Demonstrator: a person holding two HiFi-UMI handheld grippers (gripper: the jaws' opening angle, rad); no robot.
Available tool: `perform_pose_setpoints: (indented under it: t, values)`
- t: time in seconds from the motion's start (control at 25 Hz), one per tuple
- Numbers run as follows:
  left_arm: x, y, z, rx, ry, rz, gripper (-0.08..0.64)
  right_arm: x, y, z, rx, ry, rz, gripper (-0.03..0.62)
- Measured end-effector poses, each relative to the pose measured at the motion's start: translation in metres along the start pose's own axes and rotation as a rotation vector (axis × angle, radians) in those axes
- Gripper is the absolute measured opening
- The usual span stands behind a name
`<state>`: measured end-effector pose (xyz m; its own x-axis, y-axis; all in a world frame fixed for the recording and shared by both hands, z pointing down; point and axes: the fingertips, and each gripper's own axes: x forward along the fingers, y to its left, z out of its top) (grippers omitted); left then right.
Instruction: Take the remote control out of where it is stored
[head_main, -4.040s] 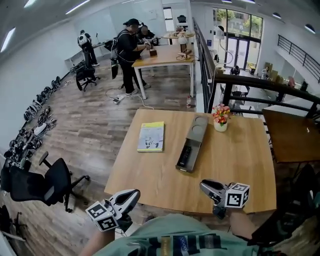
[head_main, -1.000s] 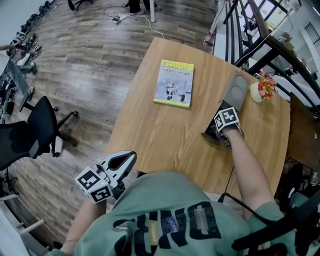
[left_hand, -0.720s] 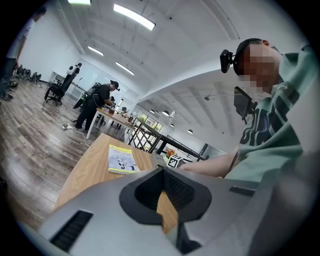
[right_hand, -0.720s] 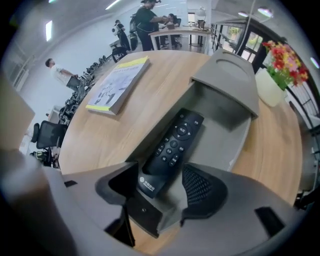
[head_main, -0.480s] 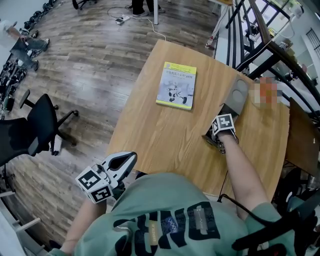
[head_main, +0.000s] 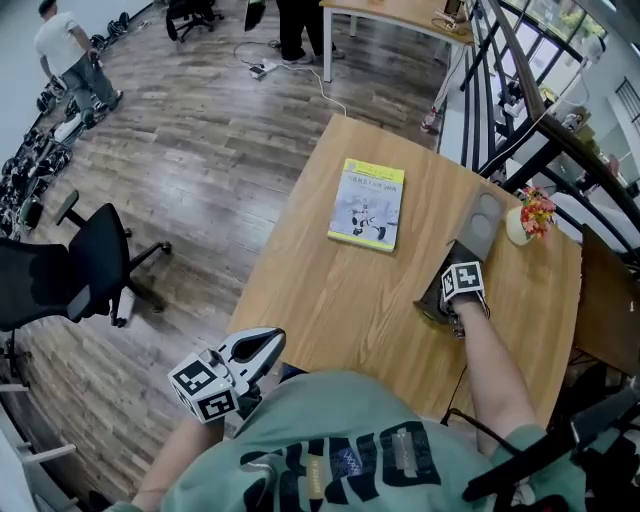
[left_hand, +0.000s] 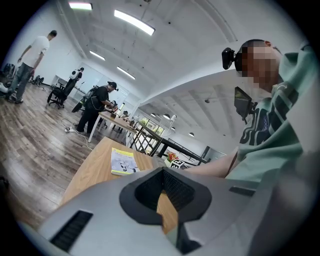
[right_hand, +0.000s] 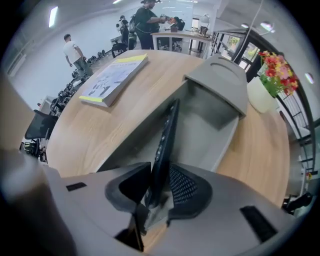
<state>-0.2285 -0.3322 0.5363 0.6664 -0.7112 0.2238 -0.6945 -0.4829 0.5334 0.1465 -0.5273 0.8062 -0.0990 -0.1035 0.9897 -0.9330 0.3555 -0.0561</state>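
My right claw (right_hand: 157, 190) has just been closing and now pinches the black remote control (right_hand: 167, 132) on edge, inside the grey tray (right_hand: 227, 142) on the bench (head_main: 330, 290). I'd lift straight up, clear of the tray walls. My left claw (left_hand: 162, 176) sits pressed together, empty.

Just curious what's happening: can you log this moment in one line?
right tool: jaws just closed on remote control, on edge in grey holder | left tool: shut, empty
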Motion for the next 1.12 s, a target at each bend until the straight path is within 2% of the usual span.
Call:
perform_pose_setpoints:
  t: [0.16, 0.32, 0.48, 0.8, 0.92, 1.12]
  values:
    - [-0.002, -0.004, 0.007, 0.015, -0.019, -0.017, -0.006, -0.018, -0.010, -0.005, 0.022, -0.022, 0.014, 0.095]
    - [-0.003, -0.011, 0.008, 0.020, -0.031, -0.031, -0.006, -0.030, -0.007, -0.015, 0.025, -0.049, 0.053, 0.092]
    - [-0.002, -0.016, 0.012, 0.033, -0.042, -0.048, -0.006, -0.054, -0.004, -0.018, 0.045, -0.123, 0.104, 0.092]
    - [0.017, -0.034, 0.035, 0.090, -0.049, -0.109, -0.006, -0.124, -0.004, -0.030, 0.187, -0.427, 0.362, 0.092]
    - [0.029, -0.044, 0.040, 0.119, -0.040, -0.140, -0.006, -0.155, -0.005, -0.036, 0.242, -0.580, 0.479, 0.092]
    - [0.055, -0.059, 0.051, 0.166, -0.051, -0.165, -0.006, -0.213, -0.014, -0.026, 0.209, -0.841, 0.614, 0.092]
